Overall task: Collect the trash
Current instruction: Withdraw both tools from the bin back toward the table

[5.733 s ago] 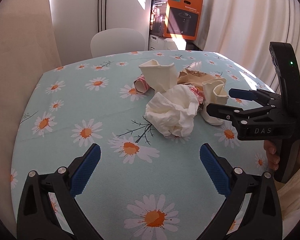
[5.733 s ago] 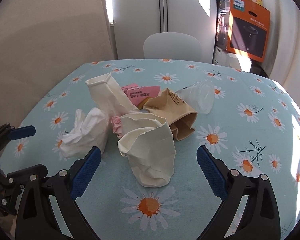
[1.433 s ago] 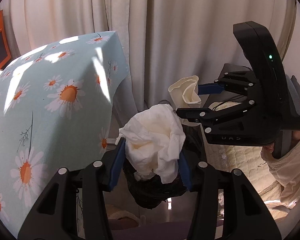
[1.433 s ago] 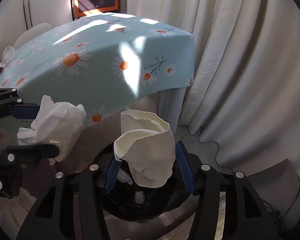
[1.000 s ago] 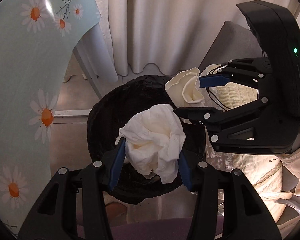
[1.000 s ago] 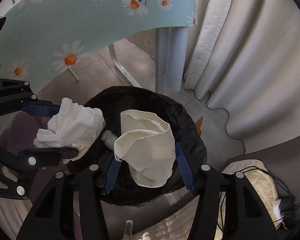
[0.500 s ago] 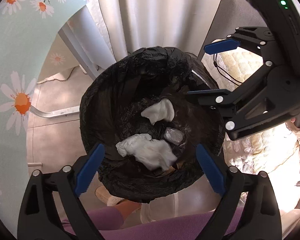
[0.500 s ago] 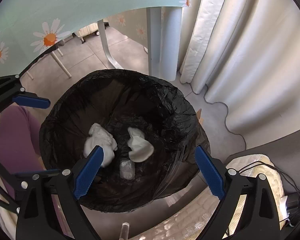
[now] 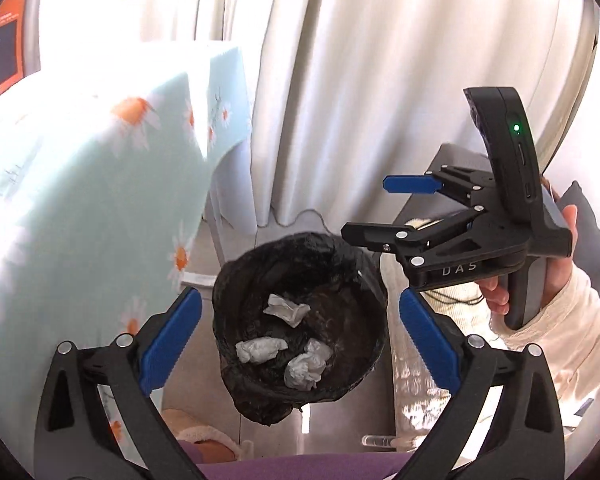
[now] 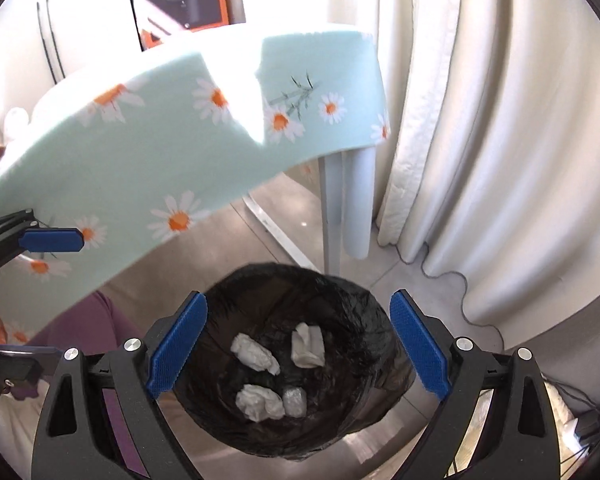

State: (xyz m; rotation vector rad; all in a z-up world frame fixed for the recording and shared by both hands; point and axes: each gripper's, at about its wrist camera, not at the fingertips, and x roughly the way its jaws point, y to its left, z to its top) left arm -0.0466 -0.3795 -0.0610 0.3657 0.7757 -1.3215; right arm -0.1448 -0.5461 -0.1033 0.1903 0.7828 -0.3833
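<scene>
On the right gripper [image 9: 384, 210], "DAS" is legible.

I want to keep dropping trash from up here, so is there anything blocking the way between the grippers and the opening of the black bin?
Nothing visible does. The left gripper and the right gripper hang over the black bin with jaws wide and empty, the left ones opening. Its mouth is uncovered, with only crumpled paper at the bottom.
</scene>
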